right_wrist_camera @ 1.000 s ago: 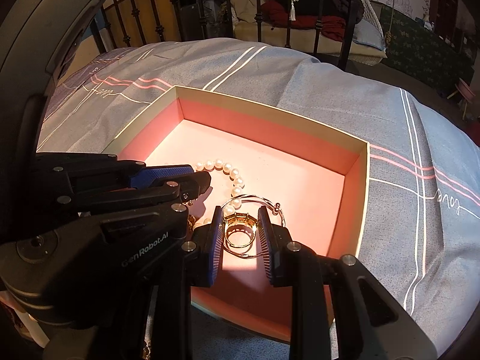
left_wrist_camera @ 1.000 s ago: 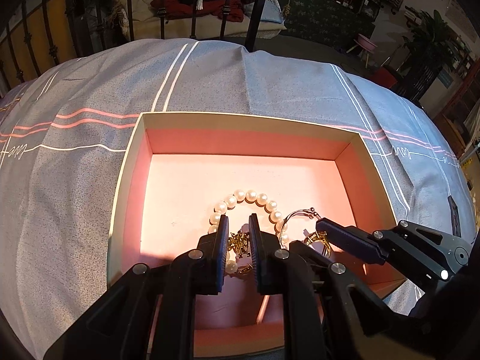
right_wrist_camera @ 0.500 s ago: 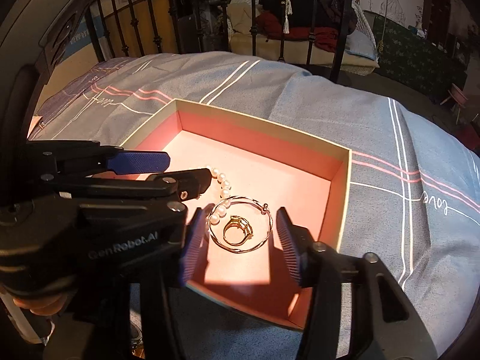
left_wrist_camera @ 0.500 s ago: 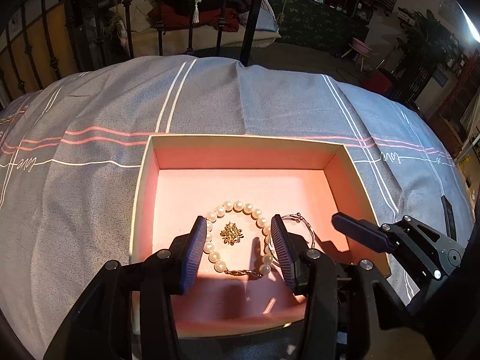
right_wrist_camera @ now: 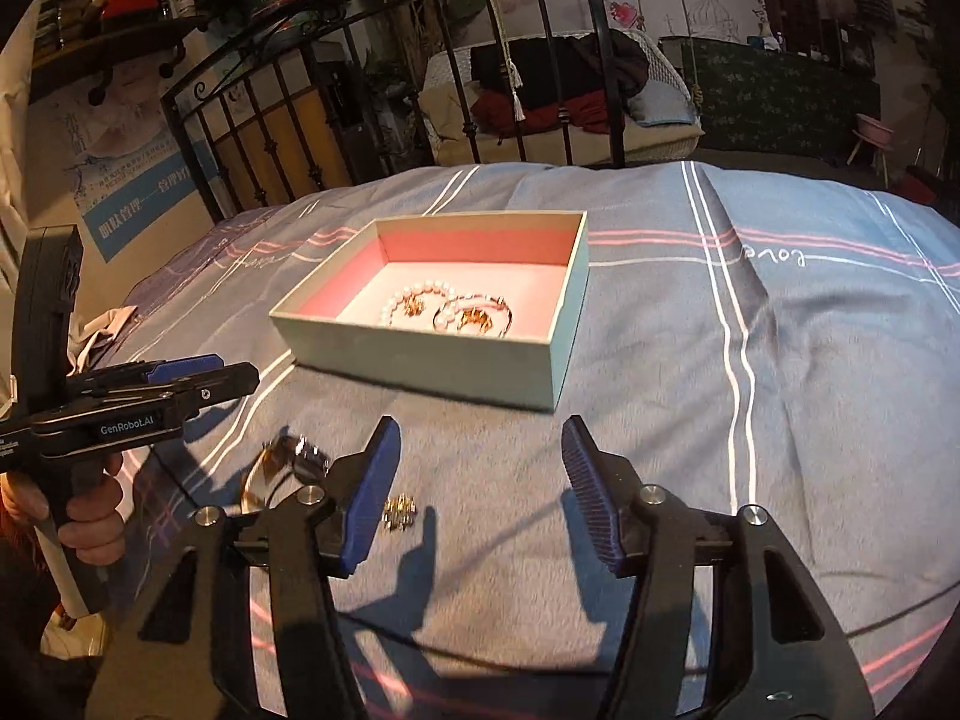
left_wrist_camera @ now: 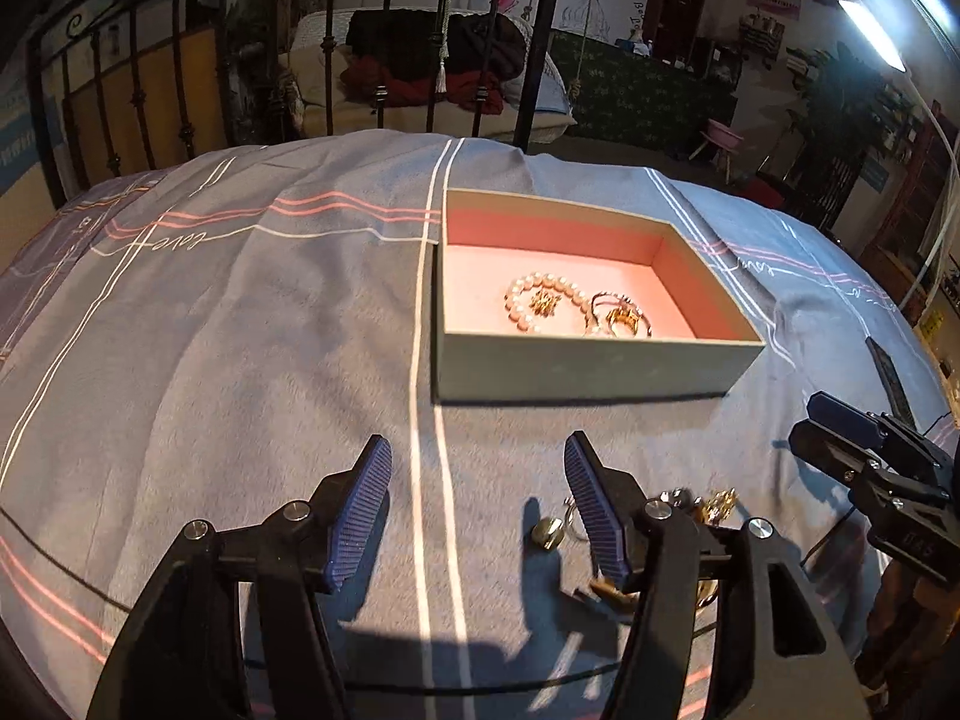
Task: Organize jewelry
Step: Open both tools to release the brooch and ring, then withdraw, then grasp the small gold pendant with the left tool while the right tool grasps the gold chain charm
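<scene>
Jewelry lies in the pale green cardboard box with a pink lining (left_wrist_camera: 594,360), which sits on the grey striped bedspread (left_wrist_camera: 240,330) toward the bed's far edge: a pearl bracelet (left_wrist_camera: 543,312) around a small gold charm, and beside it a thin wire bangle (left_wrist_camera: 618,315) around a gold ring. Left gripper (left_wrist_camera: 477,504) has just been widening, right gripper (right_wrist_camera: 480,492) just narrowing; both stand apart and empty above the near bedspread, where loose gold pieces (right_wrist_camera: 399,513) rest.

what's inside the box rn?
Inside the box: a pearl bracelet ringing a small gold piece, and a thin bangle around a gold ring. The near wall hides the floor strip behind it.
</scene>
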A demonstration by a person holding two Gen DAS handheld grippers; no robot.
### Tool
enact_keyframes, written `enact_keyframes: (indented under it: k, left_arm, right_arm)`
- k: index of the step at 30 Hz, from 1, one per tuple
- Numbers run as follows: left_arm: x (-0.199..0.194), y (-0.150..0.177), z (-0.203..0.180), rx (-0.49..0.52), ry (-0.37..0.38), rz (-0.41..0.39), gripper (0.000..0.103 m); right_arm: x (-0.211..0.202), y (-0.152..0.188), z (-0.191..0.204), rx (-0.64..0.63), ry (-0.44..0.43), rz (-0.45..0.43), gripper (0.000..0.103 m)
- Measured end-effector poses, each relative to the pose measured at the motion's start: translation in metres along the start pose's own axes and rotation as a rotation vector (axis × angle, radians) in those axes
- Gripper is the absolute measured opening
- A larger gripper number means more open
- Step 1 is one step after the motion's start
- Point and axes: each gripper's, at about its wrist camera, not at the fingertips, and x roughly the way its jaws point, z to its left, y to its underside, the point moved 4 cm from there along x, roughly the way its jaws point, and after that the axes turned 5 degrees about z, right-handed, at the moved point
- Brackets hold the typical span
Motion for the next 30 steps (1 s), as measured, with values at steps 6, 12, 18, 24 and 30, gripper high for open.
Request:
enact_keyframes:
  k: [6, 12, 18, 24, 30]
  left_arm:
    - [0.007, 0.031, 0.0, 0.037, -0.002, 0.043, 0.052]
    - [0.016, 0.027, -0.021, 0.149, -0.032, 0.031, 0.043]
    - [0.022, 0.025, -0.027, 0.163, -0.022, 0.019, 0.027]
    - [0.024, 0.024, -0.03, 0.152, 0.007, 0.011, 0.018]
    - [0.023, 0.026, -0.035, 0.173, 0.001, -0.013, 0.013]
  right_arm:
    - [0.004, 0.034, 0.012, -0.057, -0.006, 0.06, 0.042]
    - [0.014, 0.037, 0.026, -0.122, 0.005, 0.094, 0.032]
    - [0.019, 0.034, 0.03, -0.138, 0.003, 0.106, 0.03]
    - [0.02, 0.034, 0.03, -0.132, -0.004, 0.109, 0.03]
    - [0.025, 0.029, 0.031, -0.153, -0.007, 0.123, 0.03]
